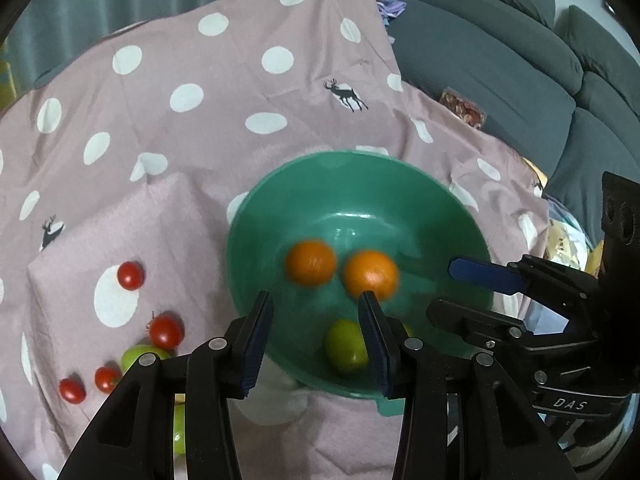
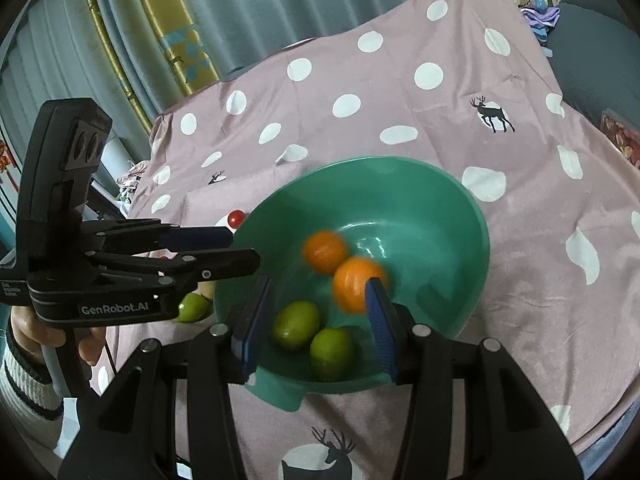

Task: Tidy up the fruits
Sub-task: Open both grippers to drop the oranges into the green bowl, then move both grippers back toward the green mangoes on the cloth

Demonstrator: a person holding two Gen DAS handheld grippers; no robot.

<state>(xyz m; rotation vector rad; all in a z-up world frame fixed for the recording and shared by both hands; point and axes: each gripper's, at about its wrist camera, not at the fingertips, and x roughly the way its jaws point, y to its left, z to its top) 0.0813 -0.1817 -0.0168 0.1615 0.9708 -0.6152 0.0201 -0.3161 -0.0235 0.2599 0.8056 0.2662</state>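
Nearest the left wrist camera, the left gripper (image 1: 316, 308) hangs over the near rim of the green bowl (image 1: 400, 176). Its fingers stand moderately apart with nothing between them; the near-left rim shows through the gap. The right gripper (image 2: 320, 300) hovers over the near right side of the bowl, its jaws likewise part open and empty, with the limes seen between them down in the bowl.

The bowl sits on a pink cloth (image 1: 224, 92) with white dots and deer prints. In it lie two oranges (image 1: 311, 262), side by side and blurred, toward the middle. Nearer the rim lie two limes (image 2: 296, 325), close together; the left wrist view shows only one clearly.

Left of the bowl, on the cloth, are four red tomatoes (image 1: 130, 275), scattered from mid to near, with another lime (image 1: 138, 356) among the near ones, partly hidden by the left gripper. A second green fruit (image 1: 179, 428) shows low under that gripper.

In the right wrist view a hand (image 2: 48, 332) in a striped cuff holds the left gripper's handle at far left. A grey sofa (image 1: 500, 80) stands beyond the table on the right, and curtains (image 2: 240, 0) hang behind.
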